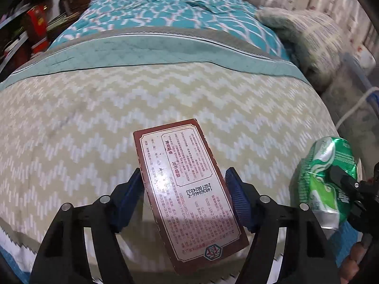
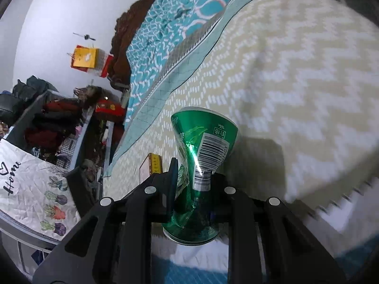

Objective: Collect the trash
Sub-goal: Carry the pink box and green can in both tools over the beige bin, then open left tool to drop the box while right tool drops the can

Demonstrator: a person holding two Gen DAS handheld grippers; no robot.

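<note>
A flat brown-edged cardboard box (image 1: 182, 189) with a white printed label sits between the blue pads of my left gripper (image 1: 183, 184), which is shut on its long sides; it hangs slightly above the chevron-patterned bed cover (image 1: 94, 123). My right gripper (image 2: 191, 184) is shut on a crushed green drink can (image 2: 203, 146), held over the bed's near edge. In the left wrist view that can (image 1: 324, 165) shows at the right with a black finger (image 1: 341, 177) pressed into it. The box (image 2: 151, 165) peeks out left of the can in the right wrist view.
A teal patterned quilt (image 1: 170, 7) covers the far half of the bed, with a pillow (image 1: 308, 30) at its right. Cluttered shelves (image 2: 59, 123) and a printed "Home" cloth (image 2: 30, 189) stand along the bed's left side. A white cable (image 1: 350, 116) runs down beside the bed on the right.
</note>
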